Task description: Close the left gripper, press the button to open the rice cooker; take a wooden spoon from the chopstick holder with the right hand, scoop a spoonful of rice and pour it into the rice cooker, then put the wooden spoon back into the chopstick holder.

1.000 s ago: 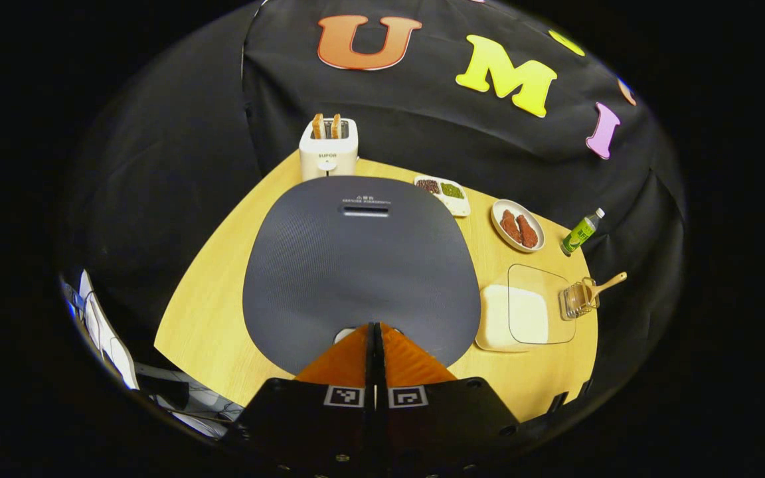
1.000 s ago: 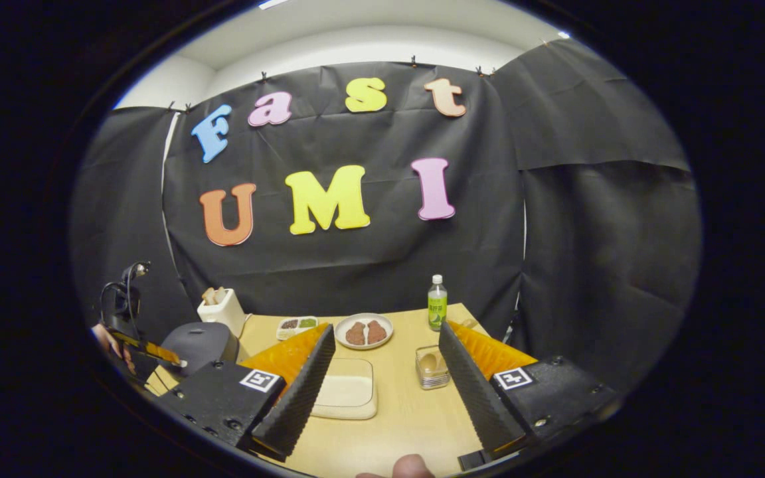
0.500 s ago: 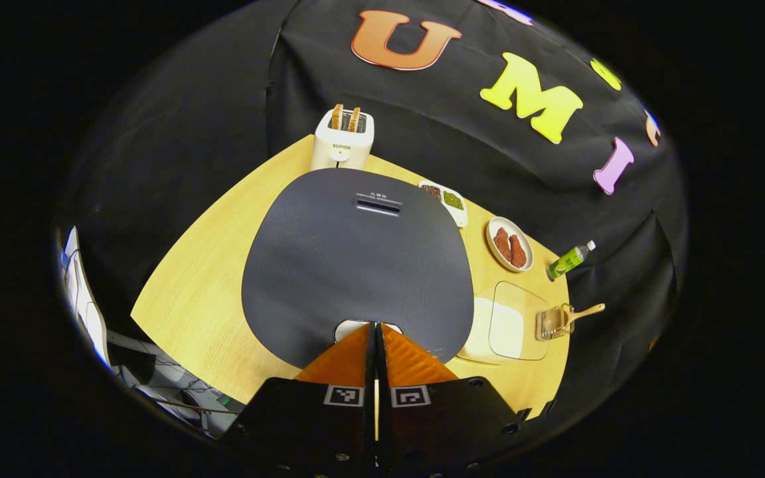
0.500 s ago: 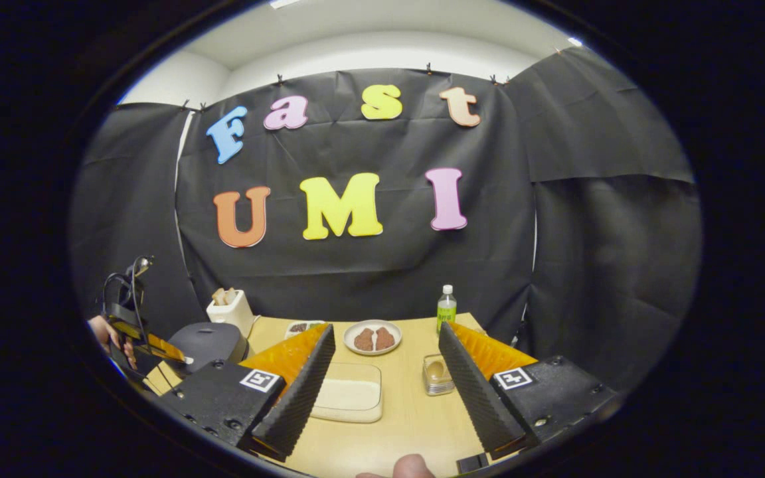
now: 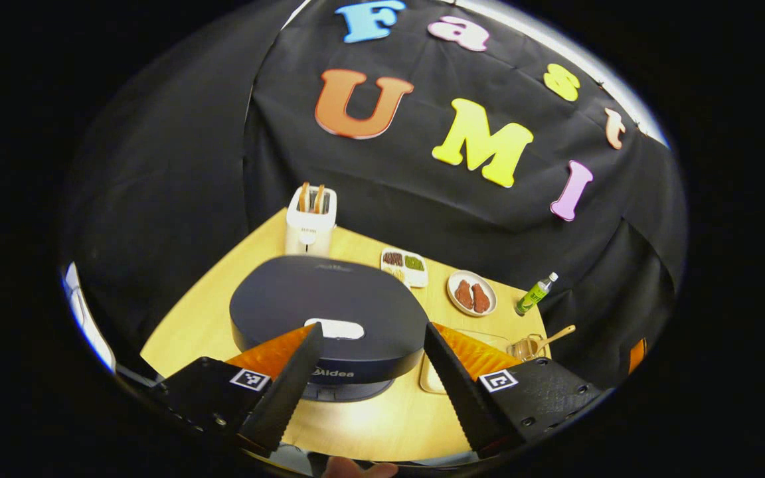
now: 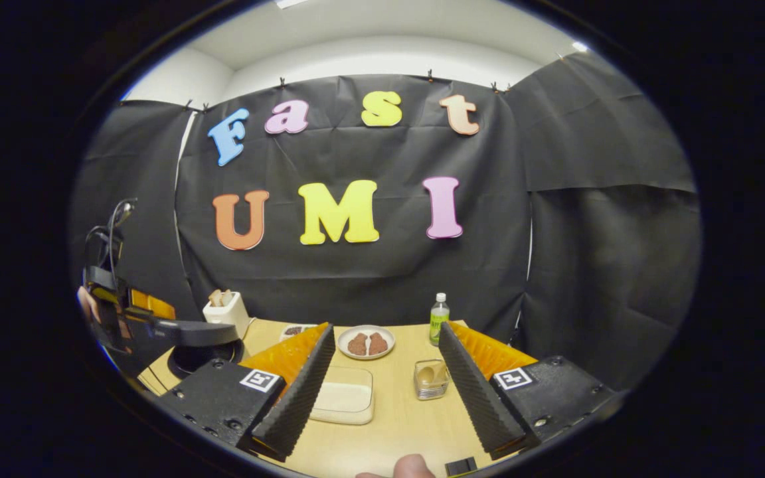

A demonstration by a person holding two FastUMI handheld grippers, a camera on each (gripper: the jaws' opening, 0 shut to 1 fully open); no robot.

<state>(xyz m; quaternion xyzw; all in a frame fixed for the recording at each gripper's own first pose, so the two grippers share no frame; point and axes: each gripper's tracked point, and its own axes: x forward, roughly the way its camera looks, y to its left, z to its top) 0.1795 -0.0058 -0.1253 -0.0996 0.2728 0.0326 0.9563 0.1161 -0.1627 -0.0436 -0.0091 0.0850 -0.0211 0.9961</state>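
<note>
Left gripper view: the left gripper (image 5: 364, 372) hangs above the bench (image 5: 203, 312) with its jaws wide apart and empty, the rice cooker (image 5: 329, 318) just beyond them with its lid lifted slightly. The wooden spoon (image 5: 552, 335) stands in the chopstick holder (image 5: 523, 346) at the far right. Right gripper view: the right gripper (image 6: 386, 378) also has wide, empty jaws, with the rice tray (image 6: 346, 398) between them.
</note>
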